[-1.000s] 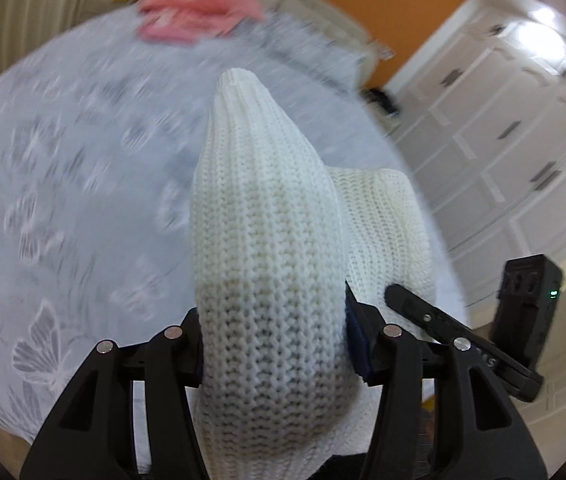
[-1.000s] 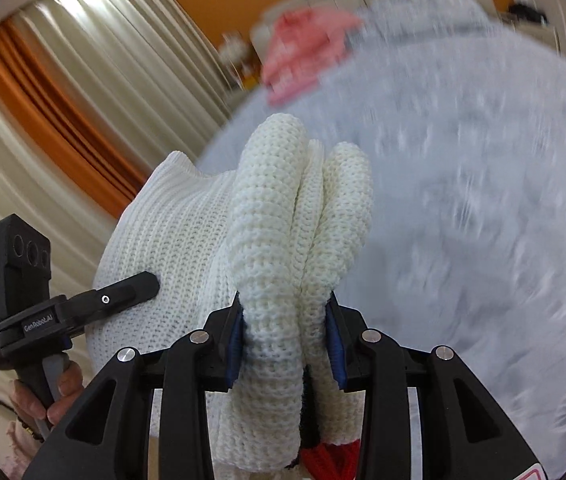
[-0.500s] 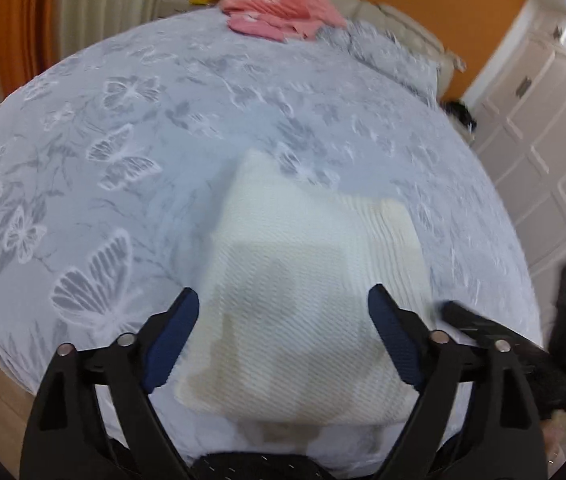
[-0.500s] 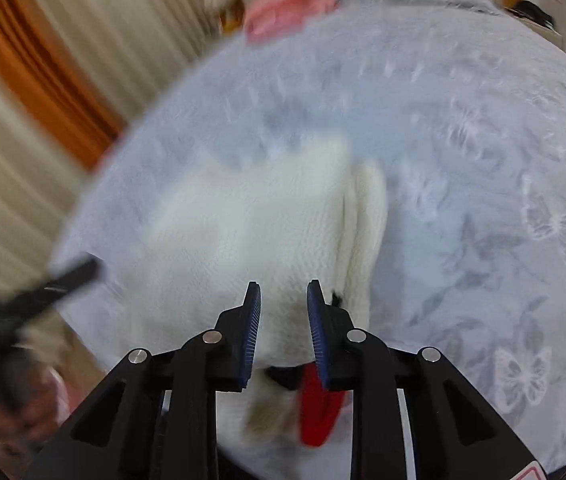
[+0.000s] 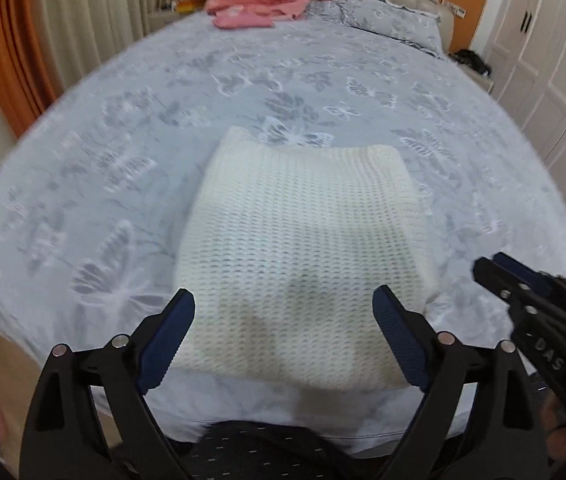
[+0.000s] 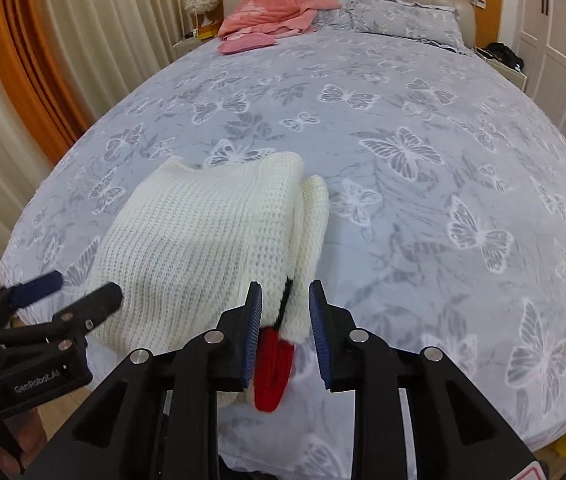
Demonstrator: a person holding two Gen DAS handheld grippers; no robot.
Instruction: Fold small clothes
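A white knitted sweater [image 5: 303,248] lies folded in a rough rectangle near the front edge of the bed; in the right wrist view [image 6: 203,248] a sleeve with a red cuff [image 6: 273,372] hangs off its right side. My left gripper [image 5: 283,320] is wide open and empty, hovering above the sweater's near edge. My right gripper [image 6: 285,312] is open a little, its pads either side of the sleeve without pinching it. Each gripper shows in the other's view: the right gripper [image 5: 523,292], the left gripper [image 6: 67,296].
The bed [image 6: 403,120] has a grey-blue butterfly cover. Pink clothes [image 6: 275,4] lie heaped at the headboard beside a pillow [image 6: 399,16]. Curtains [image 6: 23,80] hang on the left, white wardrobes [image 5: 555,60] stand on the right. The bed's front edge runs just below the sweater.
Both grippers let go of the sweater, which now lies flat on the bed. They have drawn back and up; the left opened wide, the right a little.
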